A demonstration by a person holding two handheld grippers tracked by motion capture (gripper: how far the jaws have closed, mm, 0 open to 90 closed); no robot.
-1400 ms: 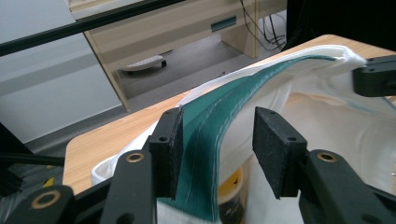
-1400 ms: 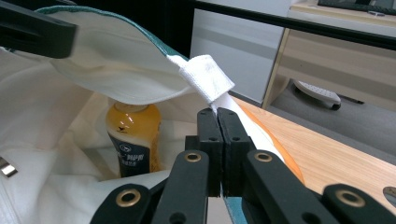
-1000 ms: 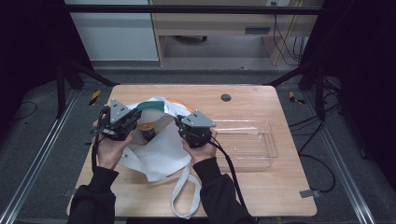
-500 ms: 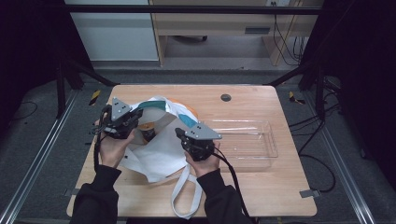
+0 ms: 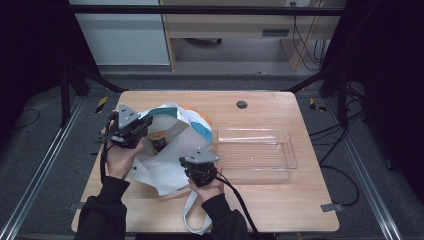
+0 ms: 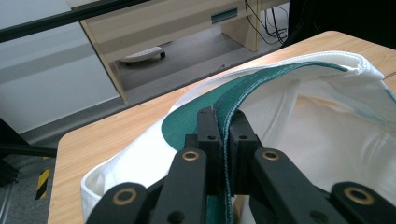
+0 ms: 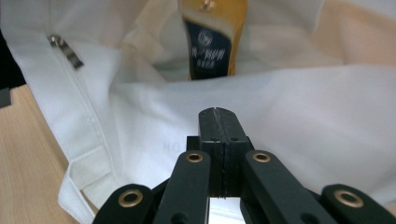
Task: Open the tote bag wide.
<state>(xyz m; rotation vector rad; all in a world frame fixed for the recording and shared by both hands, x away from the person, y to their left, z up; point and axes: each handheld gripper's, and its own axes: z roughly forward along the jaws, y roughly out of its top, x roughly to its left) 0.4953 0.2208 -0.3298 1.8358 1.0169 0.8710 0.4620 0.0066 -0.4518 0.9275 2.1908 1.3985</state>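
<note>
**Cloth bag held at its rim on the table**

Wooden table (image 5: 280, 210), bearing a clear plastic tray (image 5: 257, 154) just right of a white cloth bag (image 5: 170, 160) with green trim. An orange-and-blue package (image 7: 210, 42) lies inside the bag. Left gripper (image 6: 223, 122): jaws clamped on the bag's green-edged rim, lifting it. Right gripper (image 7: 218, 119): jaws fully closed, having just been closing, empty, over the bag's near wall.

We see tote bag (image 5: 170, 150): white cloth, teal-green band along rim, white strap (image 5: 192, 220). Pouch inside bag (image 7: 212, 37): amber-yellow, dark navy label, pale print. Zipper pull (image 7: 65, 49): silver. Both grippers, left gripper (image 5: 131, 131) and right gripper (image 5: 200, 167): black jaws, brass rivets, grey top plates. Tray (image 5: 287, 155): clear, colourless. Table (image 5: 280, 210): light wood grain. Sleeves (image 5: 100, 215): black.
</note>
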